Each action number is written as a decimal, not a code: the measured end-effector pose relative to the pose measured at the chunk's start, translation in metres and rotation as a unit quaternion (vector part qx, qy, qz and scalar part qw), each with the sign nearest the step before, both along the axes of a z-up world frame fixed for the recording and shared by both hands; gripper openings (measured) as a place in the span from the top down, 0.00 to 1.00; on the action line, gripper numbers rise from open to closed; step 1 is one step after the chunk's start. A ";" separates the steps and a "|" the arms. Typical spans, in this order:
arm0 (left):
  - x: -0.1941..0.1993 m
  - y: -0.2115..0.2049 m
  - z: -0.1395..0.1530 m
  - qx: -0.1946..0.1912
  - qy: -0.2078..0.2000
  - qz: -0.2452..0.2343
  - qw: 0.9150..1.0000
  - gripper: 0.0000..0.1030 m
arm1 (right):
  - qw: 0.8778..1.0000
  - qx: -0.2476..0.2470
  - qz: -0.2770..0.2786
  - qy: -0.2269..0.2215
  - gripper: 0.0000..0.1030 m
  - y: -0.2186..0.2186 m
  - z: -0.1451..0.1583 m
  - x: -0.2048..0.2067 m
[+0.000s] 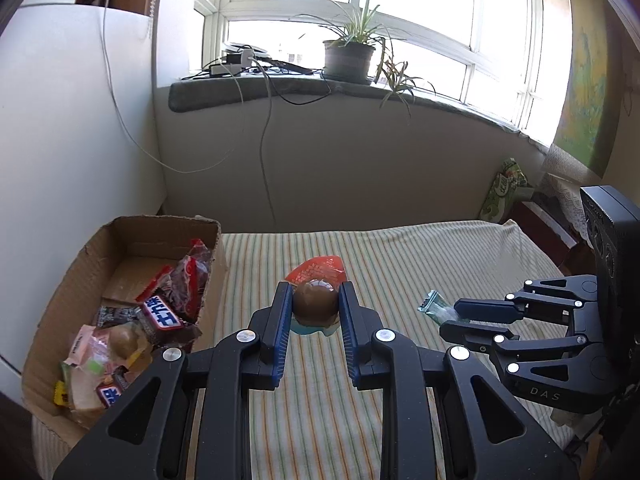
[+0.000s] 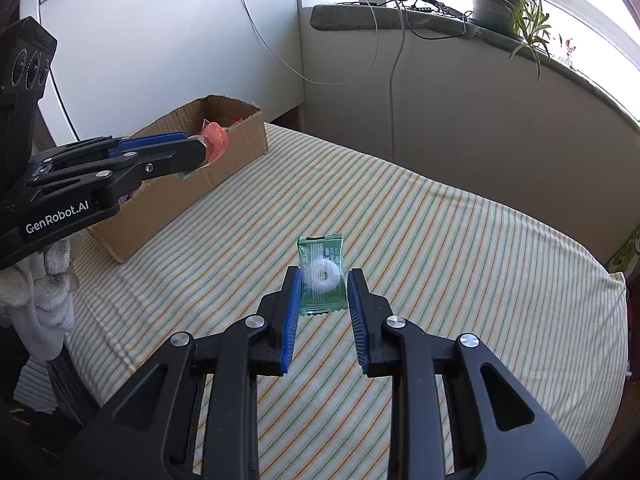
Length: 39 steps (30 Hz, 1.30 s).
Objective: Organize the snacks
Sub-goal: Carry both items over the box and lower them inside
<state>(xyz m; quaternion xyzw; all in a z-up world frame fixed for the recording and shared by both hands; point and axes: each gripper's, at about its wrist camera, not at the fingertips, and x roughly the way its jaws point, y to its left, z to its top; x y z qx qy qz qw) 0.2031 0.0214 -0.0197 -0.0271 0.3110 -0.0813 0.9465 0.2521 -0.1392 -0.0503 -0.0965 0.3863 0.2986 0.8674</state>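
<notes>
The left claw (image 1: 315, 307) is clamped on a brown ball-shaped snack in a red-and-clear wrapper (image 1: 316, 302), held up above the striped bed cover (image 1: 400, 256). The right claw (image 2: 323, 285) is pinched tight on a green packet with a white ring candy (image 2: 322, 276), also lifted clear. Far left sits the cardboard box (image 1: 132, 236), wrapped snacks (image 1: 160, 312) piled in its near end.

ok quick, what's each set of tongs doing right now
left tongs: closed on the brown round snack in its red wrapper
right tongs: closed on the green wrapped ring candy
</notes>
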 end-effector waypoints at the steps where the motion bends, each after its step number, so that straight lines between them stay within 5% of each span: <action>1: -0.002 0.003 0.002 0.000 -0.003 0.003 1.000 0.79 | 1.000 0.000 0.003 -0.002 0.76 0.006 0.002 0.000; 39: -0.020 0.131 0.005 -0.001 -0.021 0.097 0.995 0.79 | 0.994 0.019 0.101 -0.029 0.76 0.178 0.034 0.016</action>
